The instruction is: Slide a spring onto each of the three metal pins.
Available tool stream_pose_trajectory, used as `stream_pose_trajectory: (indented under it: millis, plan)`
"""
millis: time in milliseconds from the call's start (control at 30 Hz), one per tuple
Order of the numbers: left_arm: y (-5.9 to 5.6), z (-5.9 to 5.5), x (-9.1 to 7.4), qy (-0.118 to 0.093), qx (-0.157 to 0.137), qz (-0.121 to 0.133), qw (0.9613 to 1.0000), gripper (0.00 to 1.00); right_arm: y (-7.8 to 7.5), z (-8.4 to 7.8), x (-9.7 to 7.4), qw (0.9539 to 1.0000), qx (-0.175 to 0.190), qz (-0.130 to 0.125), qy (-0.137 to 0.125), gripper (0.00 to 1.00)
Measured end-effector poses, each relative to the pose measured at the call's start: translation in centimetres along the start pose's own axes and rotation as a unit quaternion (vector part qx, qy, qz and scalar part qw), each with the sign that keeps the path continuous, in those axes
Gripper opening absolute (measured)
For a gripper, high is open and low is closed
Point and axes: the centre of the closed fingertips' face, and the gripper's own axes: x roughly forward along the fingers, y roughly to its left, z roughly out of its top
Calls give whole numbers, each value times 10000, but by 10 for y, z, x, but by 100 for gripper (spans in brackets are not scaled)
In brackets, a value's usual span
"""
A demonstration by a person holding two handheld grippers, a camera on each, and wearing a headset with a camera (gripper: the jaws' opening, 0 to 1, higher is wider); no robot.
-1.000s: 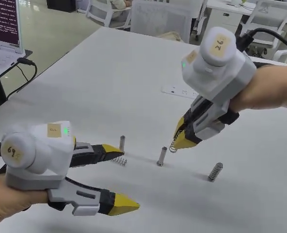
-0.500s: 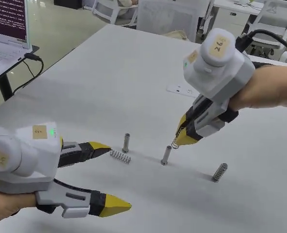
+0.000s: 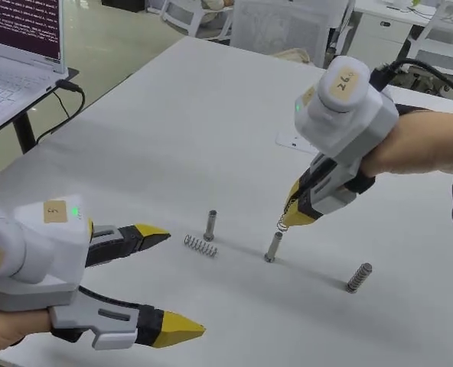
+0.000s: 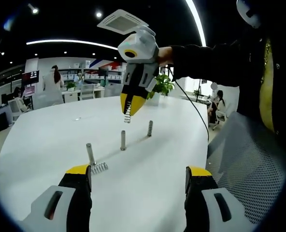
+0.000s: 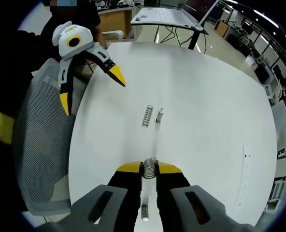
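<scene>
The first spring [image 3: 281,225] is pinched at its upper end between the closed tips of the right claw [image 3: 290,220] and hangs nearly upright over the middle pin [image 3: 273,247]. In the left gripper view its lower end is just above the pin's top and apart from it. The pin stands upright on the white surface [image 3: 173,130].

A second spring [image 3: 200,245] lies flat on the surface, just near and left of the left pin [image 3: 210,225], close beside it; whether they touch cannot be told. A third spring [image 3: 358,279] is sleeved over the right pin [image 3: 365,267] and covers almost all of it. That pin stands to the right, well apart from the middle one.

The left claw [image 3: 177,283] is at the near left, above the surface, with its jaws spread wide and nothing between them. Its far yellow tip points toward the lying spring without reaching it.

An open laptop [image 3: 20,46] sits at the far left, off the surface.
</scene>
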Motion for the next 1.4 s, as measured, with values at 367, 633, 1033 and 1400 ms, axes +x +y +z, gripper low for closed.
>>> stream_pose_trajectory:
  millis: [367,633,1033,1400]
  plan:
    - [0,-2,-2,22,-29,64,10000,78,-7,-8,10,9999,88,53,49,8]
    - [-1,-2,-3,12,-66,77,9999,77,-10,-12,17,9998,111,102,106,8]
    - [-1,-1,-2,-3,-88,62,9999,76,-10,-14,21,9997,120,150,147,8]
    - [0,-2,-3,-10,-111,66,9999,74,-7,-14,24,9996,130,196,168,8]
